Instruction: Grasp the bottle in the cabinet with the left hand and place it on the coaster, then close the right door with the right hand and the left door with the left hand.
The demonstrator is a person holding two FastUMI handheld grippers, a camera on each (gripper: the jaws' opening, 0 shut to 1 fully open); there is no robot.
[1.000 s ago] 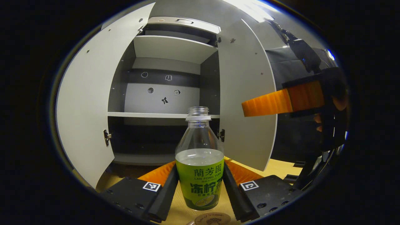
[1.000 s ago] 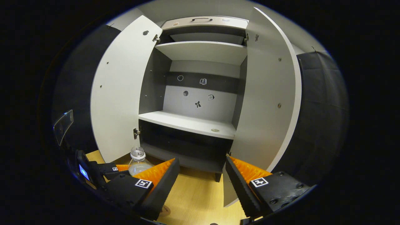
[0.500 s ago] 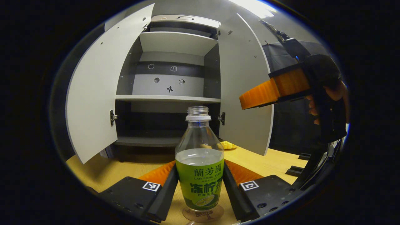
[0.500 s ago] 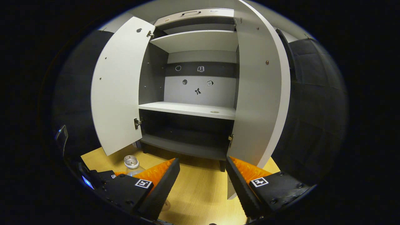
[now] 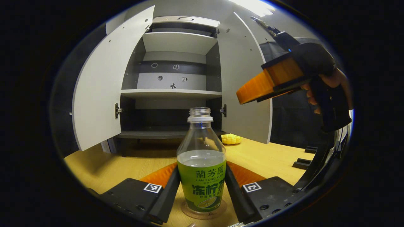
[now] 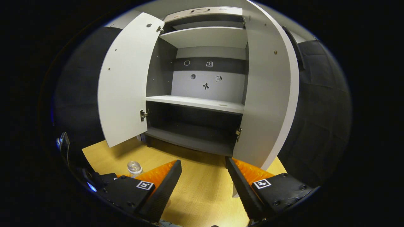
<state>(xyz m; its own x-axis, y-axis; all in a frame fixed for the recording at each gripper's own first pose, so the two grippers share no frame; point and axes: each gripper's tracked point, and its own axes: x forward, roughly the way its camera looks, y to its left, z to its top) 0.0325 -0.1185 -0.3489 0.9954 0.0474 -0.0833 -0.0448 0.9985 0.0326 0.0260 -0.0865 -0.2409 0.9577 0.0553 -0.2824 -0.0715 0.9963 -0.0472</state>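
The bottle (image 5: pixel 201 164) has a green label, which I leave unread; it is uncapped and roughly half full of clear liquid. It stands upright on the round coaster (image 5: pixel 203 213) on the wooden table (image 5: pixel 271 157), and the left hand-held gripper (image 5: pixel 202 186) is clamped on it, one finger pressing each side of the label. In the right gripper view, the right hand-held gripper (image 6: pixel 203 176) has its fingers spread wide with nothing between them, above bare table in front of the cabinet (image 6: pixel 202 104). Both the left door (image 6: pixel 124 82) and the right door (image 6: pixel 268 94) stand open, and the shelves carry nothing. A small yellow object (image 5: pixel 231 138) lies on the table near the right door's lower edge.
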